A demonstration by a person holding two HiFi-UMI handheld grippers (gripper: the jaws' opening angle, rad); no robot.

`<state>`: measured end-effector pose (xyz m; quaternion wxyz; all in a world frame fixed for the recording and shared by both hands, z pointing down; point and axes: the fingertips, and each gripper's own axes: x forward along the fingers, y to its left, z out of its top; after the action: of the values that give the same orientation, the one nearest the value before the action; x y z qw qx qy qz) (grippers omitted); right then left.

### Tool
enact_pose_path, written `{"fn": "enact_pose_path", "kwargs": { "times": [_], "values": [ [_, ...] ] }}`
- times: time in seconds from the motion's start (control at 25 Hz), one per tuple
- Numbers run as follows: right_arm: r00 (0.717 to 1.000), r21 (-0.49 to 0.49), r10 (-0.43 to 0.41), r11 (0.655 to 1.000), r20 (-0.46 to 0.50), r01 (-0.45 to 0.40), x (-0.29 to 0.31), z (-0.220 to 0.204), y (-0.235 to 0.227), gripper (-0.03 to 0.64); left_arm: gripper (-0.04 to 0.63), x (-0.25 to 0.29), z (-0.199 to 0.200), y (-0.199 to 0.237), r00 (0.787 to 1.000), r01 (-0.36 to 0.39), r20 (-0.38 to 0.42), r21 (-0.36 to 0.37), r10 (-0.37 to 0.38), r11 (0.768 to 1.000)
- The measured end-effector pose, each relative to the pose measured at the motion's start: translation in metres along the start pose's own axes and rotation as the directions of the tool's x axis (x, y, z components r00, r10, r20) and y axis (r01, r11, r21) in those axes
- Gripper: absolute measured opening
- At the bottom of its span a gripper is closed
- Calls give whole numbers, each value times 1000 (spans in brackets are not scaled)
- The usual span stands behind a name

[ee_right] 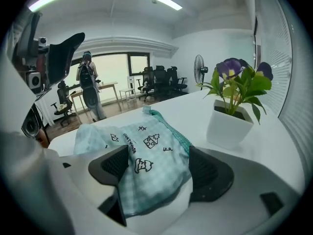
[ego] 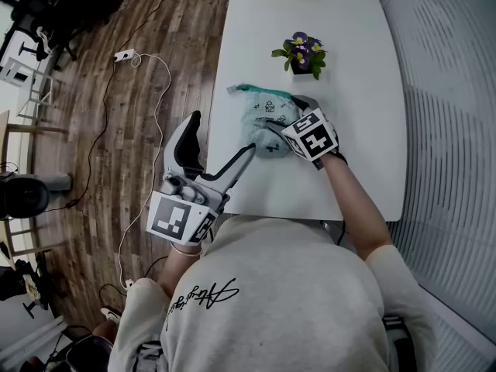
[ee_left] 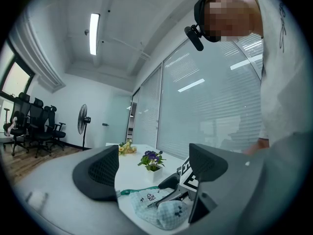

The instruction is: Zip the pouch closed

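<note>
Right gripper view: pale green checked pouch (ee_right: 146, 151) lying between wide-spread jaws.
On the white table (ego: 356, 91), near a potted flower (ego: 301, 54), the right gripper (ee_right: 156, 168) straddles the pouch's near end, its teal zip beside one pad; the left gripper (ego: 219, 139) hovers off the table's edge, jaws wide and empty.
</note>
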<state>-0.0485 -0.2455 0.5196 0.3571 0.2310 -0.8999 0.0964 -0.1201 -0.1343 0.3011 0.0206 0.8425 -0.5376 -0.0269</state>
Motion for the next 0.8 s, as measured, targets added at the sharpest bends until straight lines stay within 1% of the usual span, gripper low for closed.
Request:
{"fn": "enact_pose_path", "kwargs": {
  "times": [0.08, 0.12, 0.24, 0.4, 0.44, 0.64, 0.72, 0.8],
  "values": [
    [1000, -6, -5, 1000, -6, 5, 1, -2, 1, 353, 440, 2, 0, -1, 1000, 1, 0, -1, -1, 1000],
    [1000, -9, -3, 1000, -7, 3, 1, -2, 2, 350, 440, 4, 1, -2, 1000, 3, 1, -1, -3, 1000],
    [1000, -20, 13, 1000, -17, -13, 0, -2, 2, 317, 440, 8, 3, -5, 1000, 14, 3, 2, -14, 1000],
    [1000, -40, 18, 999, -25, -19, -4, -4, 4, 215, 440, 11, 5, -8, 1000, 22, 1, 6, -22, 1000],
    [1000, -44, 10, 999, -24, -11, -6, -4, 4, 197, 440, 11, 5, -8, 1000, 23, 3, 4, -23, 1000],
    [999, -65, -35, 997, -9, 34, -10, -7, 1, 48, 440, 13, -5, -8, 1000, 18, 10, -33, -18, 999],
    [999, -74, -42, 996, -3, 42, -14, -8, 3, 33, 440, 14, -4, -8, 1000, 19, 6, -33, -19, 999],
    [999, -108, -52, 993, 8, 53, -19, -7, 3, 23, 439, 17, -3, -8, 1000, 17, 4, -28, -17, 999]
  ]
}}
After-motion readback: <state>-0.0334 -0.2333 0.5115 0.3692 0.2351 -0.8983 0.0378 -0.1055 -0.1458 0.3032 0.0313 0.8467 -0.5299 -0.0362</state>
